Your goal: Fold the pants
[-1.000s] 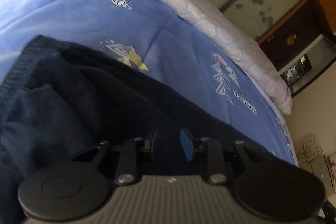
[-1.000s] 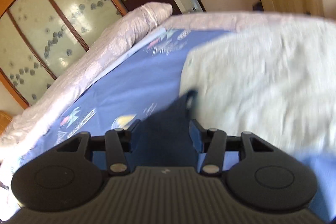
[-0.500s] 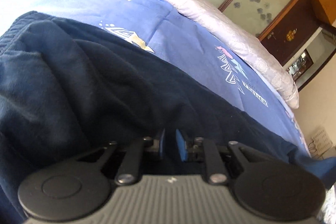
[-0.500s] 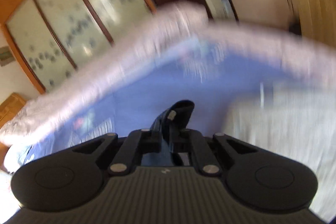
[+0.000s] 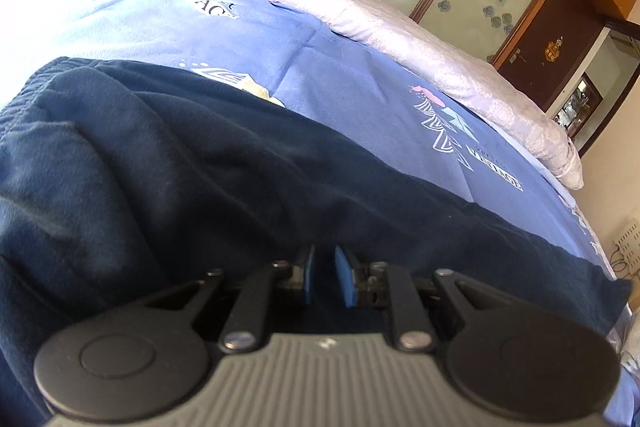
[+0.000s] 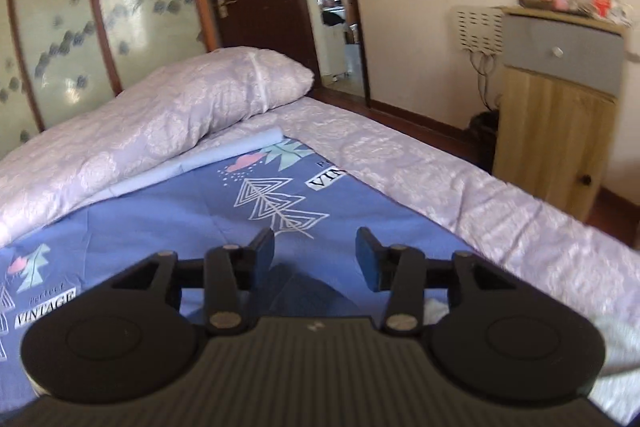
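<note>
— What does your left gripper (image 5: pixel 325 277) look like from its wrist camera?

— You see a grey ribbed body at 6 o'clock, two round black discs at 7 and 5 o'clock, black linkage arms with silver screws, and blue pads (image 5: pixel 345 277) on the fingers.

— And your right gripper (image 6: pixel 316 254)?

— The same build: dark ribbed housing with a small pale mark, black discs on each side, silver pivot screws, and dark blue pads (image 6: pixel 367 258) towards 12 o'clock.
</note>
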Motion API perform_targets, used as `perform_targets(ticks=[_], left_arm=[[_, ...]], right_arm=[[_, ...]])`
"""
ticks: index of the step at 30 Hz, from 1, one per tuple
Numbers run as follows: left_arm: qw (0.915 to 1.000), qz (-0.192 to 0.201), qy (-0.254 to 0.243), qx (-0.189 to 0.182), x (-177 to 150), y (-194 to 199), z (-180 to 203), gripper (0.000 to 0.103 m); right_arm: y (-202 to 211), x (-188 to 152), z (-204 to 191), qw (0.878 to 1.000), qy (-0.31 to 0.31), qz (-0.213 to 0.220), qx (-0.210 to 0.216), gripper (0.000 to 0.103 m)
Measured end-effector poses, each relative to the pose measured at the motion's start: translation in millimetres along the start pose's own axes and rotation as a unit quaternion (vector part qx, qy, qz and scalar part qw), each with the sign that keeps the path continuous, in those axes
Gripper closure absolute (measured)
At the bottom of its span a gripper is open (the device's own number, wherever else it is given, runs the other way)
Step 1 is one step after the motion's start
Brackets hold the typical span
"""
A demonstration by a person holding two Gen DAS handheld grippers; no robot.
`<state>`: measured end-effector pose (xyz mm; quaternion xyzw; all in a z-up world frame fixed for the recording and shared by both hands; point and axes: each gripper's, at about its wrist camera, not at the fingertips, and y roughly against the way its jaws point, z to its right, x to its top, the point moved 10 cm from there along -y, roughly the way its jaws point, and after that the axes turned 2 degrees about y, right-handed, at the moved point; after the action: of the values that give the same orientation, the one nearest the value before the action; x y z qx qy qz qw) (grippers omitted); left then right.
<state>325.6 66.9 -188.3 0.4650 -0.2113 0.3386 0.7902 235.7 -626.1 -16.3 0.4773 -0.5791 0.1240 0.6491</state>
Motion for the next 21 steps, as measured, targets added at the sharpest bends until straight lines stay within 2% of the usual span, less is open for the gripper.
perform_targets(ticks=[4, 7, 9, 12, 16, 19, 21], left_arm=[[1.0000, 0.001, 0.002, -0.002, 1.2, -1.6, -0.8, 0.088], [1.0000, 0.001, 0.003, -0.002, 0.8, -1.5, -1.0, 0.088], [1.0000, 0.002, 0.005, -0.003, 0.5, -1.3, -0.3, 0.088], [1.0000, 0.002, 0.006, -0.003, 0.5, -1.0, -0.5, 0.088], [1.0000, 0.001, 0.004, -0.001, 0.4, -0.8, -0.3, 0.088], [0.9998, -0.016, 0.004, 0.007, 0.8, 3.5, 1.0, 0.088], [0.9993, -0.028, 0.023, 0.013, 1.1, 18.4, 3.6, 0.077]], right_arm=[[26.6, -0.7, 15.0, 0.999, -0.026, -0.001, 0.037, 0.055], [45.7, -2.4, 10.7, 0.993, -0.065, -0.018, 0.100, 0.055], [54.8, -11.0, -1.9, 0.989, -0.063, -0.039, 0.127, 0.055], [73.4, -42.6, -30.5, 0.978, -0.067, -0.072, 0.186, 0.055], [113.9, -111.8, -56.5, 0.957, -0.075, -0.132, 0.245, 0.055], [157.5, -147.5, -51.1, 0.957, -0.056, -0.146, 0.243, 0.055], [188.0, -156.0, -31.4, 0.964, -0.043, -0.140, 0.223, 0.055]])
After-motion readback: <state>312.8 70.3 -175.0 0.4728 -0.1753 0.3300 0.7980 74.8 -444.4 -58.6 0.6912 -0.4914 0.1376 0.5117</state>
